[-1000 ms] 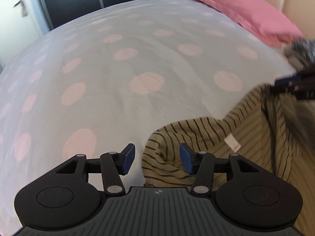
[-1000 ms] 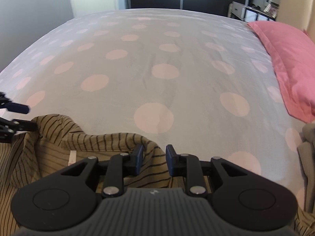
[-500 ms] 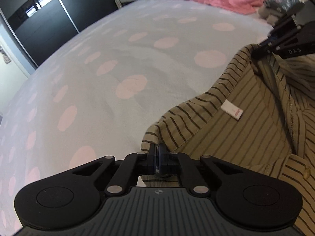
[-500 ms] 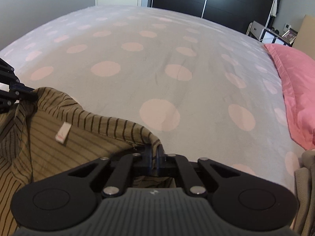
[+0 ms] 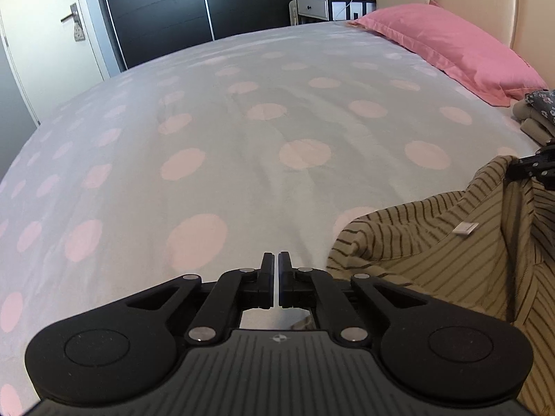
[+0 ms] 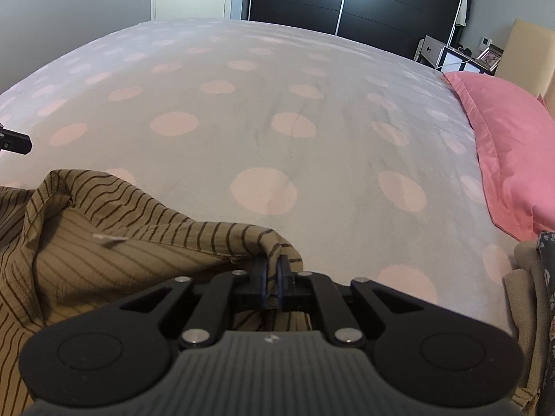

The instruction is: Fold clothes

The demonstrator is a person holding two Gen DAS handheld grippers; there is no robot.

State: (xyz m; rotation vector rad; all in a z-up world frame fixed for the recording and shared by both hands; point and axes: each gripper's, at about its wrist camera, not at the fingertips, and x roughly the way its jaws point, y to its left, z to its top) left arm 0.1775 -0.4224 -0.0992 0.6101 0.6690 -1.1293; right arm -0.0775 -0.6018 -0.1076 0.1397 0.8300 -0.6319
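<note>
Two grippers work one striped shirt (image 6: 114, 263) lying at the near edge of the bed (image 5: 242, 145). Closed on nothing, the left gripper (image 5: 275, 279) has missed the collar; the right gripper (image 6: 272, 279) pinches a collar fold, jaws easing apart. Lifting now risks a lopsided, slipping shirt. Polka-dot bedspread, pink pillow (image 5: 447, 45), dark wardrobe (image 6: 347, 3).

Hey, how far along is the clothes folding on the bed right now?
Done: a small folded pile sits near the pink pillow. In hand: the right gripper pinches the striped shirt at its edge, fingers opening; the left gripper is shut, empty. Left: the shirt is crumpled, unfolded.
</note>
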